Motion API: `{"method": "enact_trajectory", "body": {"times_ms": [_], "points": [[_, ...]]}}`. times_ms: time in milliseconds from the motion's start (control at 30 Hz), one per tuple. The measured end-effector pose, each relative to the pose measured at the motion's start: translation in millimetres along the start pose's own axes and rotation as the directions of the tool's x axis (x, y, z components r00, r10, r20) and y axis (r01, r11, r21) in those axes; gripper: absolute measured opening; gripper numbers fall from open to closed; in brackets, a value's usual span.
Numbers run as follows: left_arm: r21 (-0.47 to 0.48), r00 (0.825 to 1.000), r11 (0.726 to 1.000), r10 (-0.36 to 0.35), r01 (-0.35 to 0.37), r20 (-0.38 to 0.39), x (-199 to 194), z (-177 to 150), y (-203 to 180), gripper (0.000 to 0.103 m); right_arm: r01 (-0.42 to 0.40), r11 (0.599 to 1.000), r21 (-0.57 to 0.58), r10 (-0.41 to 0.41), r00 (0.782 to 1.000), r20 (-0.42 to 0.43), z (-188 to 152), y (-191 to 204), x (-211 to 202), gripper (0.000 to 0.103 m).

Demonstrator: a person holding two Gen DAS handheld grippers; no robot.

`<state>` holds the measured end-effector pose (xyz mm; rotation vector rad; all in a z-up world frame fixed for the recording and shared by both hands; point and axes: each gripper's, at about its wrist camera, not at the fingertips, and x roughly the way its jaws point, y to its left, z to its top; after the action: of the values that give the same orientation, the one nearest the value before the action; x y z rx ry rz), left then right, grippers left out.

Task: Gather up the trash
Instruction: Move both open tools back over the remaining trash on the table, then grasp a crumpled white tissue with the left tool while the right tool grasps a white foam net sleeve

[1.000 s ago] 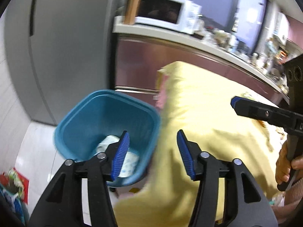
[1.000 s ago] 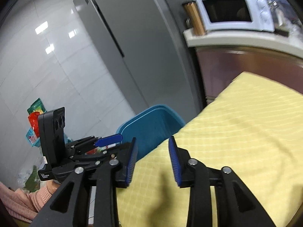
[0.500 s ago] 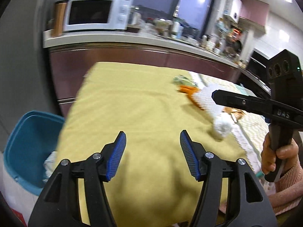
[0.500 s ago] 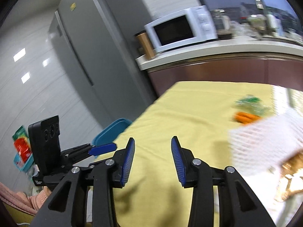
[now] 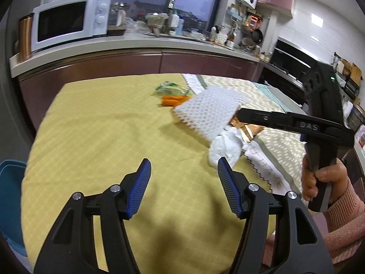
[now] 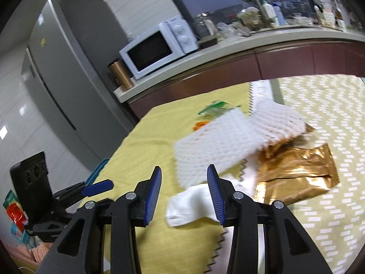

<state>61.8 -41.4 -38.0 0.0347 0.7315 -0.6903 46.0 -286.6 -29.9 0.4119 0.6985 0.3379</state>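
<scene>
Trash lies on the yellow tablecloth (image 5: 102, 137): a white foam net sheet (image 5: 207, 114), a crumpled white tissue (image 5: 224, 147), a gold foil wrapper (image 6: 294, 173), a green-clear wrapper (image 5: 171, 89) and orange pieces (image 5: 172, 100). My left gripper (image 5: 183, 178) is open and empty above the cloth, left of the tissue. My right gripper (image 6: 183, 189) is open and empty, hovering just above the tissue (image 6: 191, 205) and near the foam net (image 6: 216, 146). The blue bin (image 5: 10, 194) shows at the left table edge.
A kitchen counter (image 5: 136, 43) with a white microwave (image 5: 68, 20) runs behind the table. A grey fridge (image 6: 68, 73) stands to the left. A patterned green-white cloth (image 6: 330, 118) covers the right half of the table.
Both grippers have swung from the blue bin at the left toward the table's middle. The trash pile has come into view and the right gripper now hangs over the tissue.
</scene>
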Motion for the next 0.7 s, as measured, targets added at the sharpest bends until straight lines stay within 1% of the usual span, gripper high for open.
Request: {"method": "enact_trajectory", "body": {"times_ms": [67,167,233,267,333,433,567,667,700], "points": [[0.011,1.0,1.0,-0.014,0.014,-0.012,5.4,0.6,-6.0,0.061,0.006,1.0,0.026,-0.006,1.0,-0.006,-0.7,-10.2,3.2,0.043],[0.03,0.999,0.999,-0.039,0.04,-0.034,16.4,2.4,-15.5,0.062,0.005,0.998,0.067,-0.004,1.0,-0.026,-0.4,-19.1,12.6,0.044],[0.044,0.996,0.997,-0.062,0.064,-0.057,26.6,4.0,-23.0,0.064,0.004,0.996,0.094,0.0,0.999,-0.036,-0.8,-24.7,17.5,0.046],[0.05,0.996,0.996,-0.063,0.067,-0.068,32.3,5.0,-25.5,0.064,-0.001,0.995,0.105,0.005,0.999,-0.037,-0.5,-26.1,18.9,0.048],[0.062,0.994,0.996,-0.058,0.064,-0.094,43.4,7.5,-30.6,0.064,-0.015,0.991,0.129,0.02,0.999,-0.033,1.2,-30.7,22.7,0.048],[0.068,0.988,0.994,-0.075,0.084,-0.136,58.8,10.2,-38.0,0.064,-0.033,0.989,0.146,0.039,0.999,-0.033,3.8,-32.6,27.5,0.048],[0.072,0.982,0.994,-0.068,0.081,-0.174,74.2,13.8,-44.0,0.064,-0.05,0.986,0.161,0.055,0.998,-0.03,8.2,-34.1,34.0,0.048],[0.055,0.978,0.994,-0.082,0.094,-0.192,83.4,17.8,-44.3,0.061,-0.062,0.982,0.178,0.068,0.997,-0.028,10.1,-35.9,36.2,0.048],[0.048,0.976,0.994,-0.09,0.101,-0.197,86.2,18.9,-43.3,0.058,-0.065,0.981,0.182,0.072,0.997,-0.029,10.2,-37.0,36.5,0.047]]}}
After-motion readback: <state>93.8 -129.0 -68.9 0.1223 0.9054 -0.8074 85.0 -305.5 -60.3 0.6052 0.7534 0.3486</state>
